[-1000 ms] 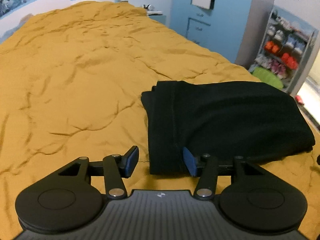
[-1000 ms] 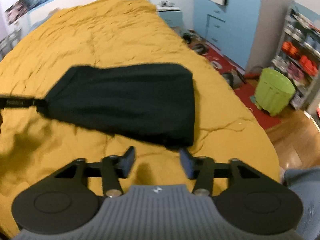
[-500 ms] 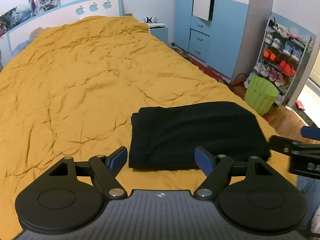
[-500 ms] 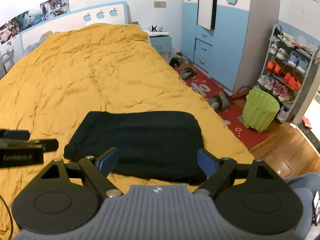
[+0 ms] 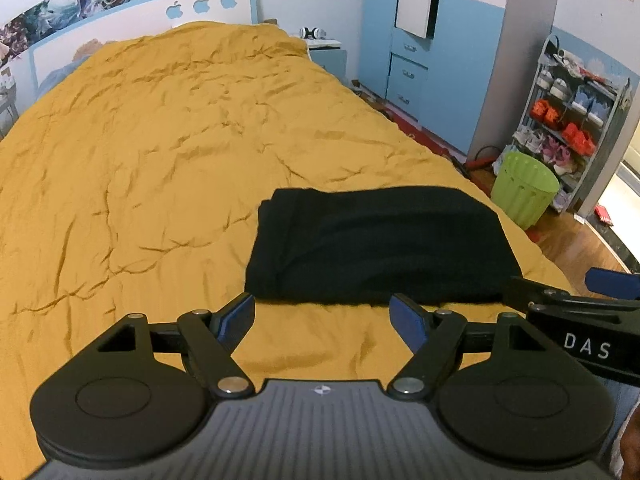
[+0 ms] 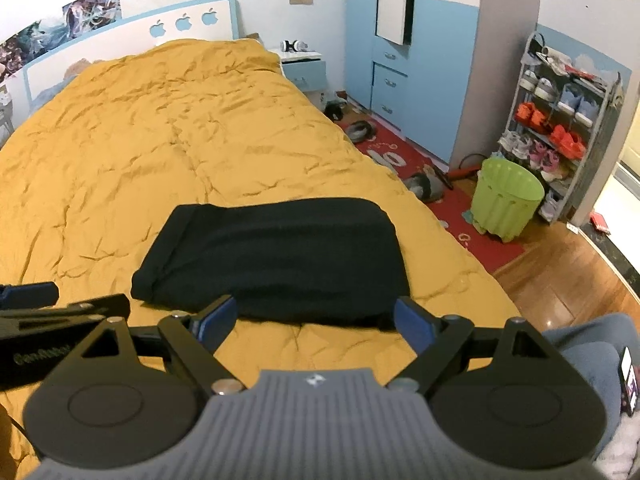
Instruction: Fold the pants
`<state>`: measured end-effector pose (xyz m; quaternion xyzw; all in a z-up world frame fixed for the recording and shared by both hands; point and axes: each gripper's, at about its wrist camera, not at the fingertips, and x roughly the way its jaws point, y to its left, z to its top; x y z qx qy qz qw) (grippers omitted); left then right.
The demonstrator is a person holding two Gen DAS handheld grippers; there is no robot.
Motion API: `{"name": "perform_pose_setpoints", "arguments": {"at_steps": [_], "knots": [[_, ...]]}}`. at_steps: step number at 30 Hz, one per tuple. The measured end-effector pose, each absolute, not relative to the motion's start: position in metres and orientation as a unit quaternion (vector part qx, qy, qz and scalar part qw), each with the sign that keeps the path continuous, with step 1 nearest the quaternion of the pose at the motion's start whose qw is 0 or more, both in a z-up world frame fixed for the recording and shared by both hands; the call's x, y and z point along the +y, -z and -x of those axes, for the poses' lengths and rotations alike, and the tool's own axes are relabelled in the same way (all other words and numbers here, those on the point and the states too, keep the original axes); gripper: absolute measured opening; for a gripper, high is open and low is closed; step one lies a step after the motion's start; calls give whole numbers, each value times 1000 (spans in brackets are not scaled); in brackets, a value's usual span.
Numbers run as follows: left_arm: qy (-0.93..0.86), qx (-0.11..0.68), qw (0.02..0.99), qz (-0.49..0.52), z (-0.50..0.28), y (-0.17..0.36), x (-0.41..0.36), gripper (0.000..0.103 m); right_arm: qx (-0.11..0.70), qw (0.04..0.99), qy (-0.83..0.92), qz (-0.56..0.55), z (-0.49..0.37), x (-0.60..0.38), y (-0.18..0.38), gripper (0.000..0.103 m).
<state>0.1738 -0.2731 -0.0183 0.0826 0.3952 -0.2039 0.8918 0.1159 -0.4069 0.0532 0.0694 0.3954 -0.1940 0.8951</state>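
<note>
Red rug (image 6: 420,168) only from right wrist

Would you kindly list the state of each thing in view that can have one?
Pants: folded into a flat rectangle, lying on the bed, free of both grippers.
Left gripper: open, empty, short of the pants' near edge.
Right gripper: open, empty, at the pants' near edge.
Bedspread: spread out, wrinkled.
Green bin: upright on the floor.
Bedside drawer: shut.
</note>
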Motion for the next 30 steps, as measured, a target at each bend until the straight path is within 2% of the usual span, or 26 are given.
{"name": "perform_pose_setpoints", "arguments": {"at_steps": [30], "knots": [[191,398,892,-98,-163,27,-273,90,415,882,211,-71,-103,-395,-52,82]]}}
